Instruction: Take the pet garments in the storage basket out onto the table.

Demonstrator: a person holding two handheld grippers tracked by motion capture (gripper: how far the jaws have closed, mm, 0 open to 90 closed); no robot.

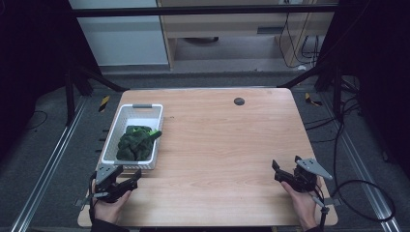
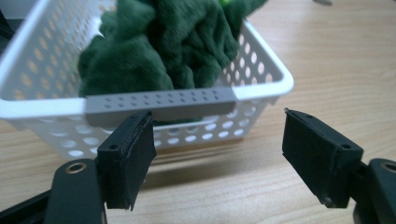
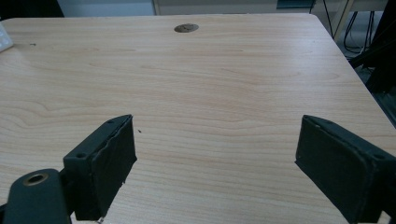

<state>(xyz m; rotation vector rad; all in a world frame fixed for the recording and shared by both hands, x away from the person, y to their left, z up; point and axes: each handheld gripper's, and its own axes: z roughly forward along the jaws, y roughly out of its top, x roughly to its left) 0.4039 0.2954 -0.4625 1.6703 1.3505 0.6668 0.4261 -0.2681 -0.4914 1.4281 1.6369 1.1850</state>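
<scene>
Presently, item one: a light wooden table (image 1: 217, 145) with rounded corners and pale grain, carrying a small dark round disc (image 1: 239, 101) set in its far middle, seen again from my right gripper view near the far edge; item two: a white perforated plastic basket (image 1: 124, 118), rectangular, with a grey handle strip on each short end, standing on the left part of the table with its long side running away from me; item three: a crumpled dark green plush cloth (image 1: 134, 143) heaped inside the near half of that basket, with a small bright green patch (image 1: 154, 133) showing at its far right edge, and in my left gripper view rising above the basket rim; item four: my left gripper (image 1: 126, 184), black, held in my left hand (image 1: 110, 209) at the near left corner of the table, just beside the basket's near short end, its jaws spread well apart with nothing between them, the grey handle strip (image 2: 159, 106) standing just beyond the left jaw; item five: my right gripper (image 1: 276, 171), black with a grey three-cornered plate on top, held in my right hand (image 1: 302, 203) at the near right of the table, well apart from the basket, jaws likewise wide and empty over bare wood; a black cable (image 1: 360, 193) loops from it off the right edge.
</scene>
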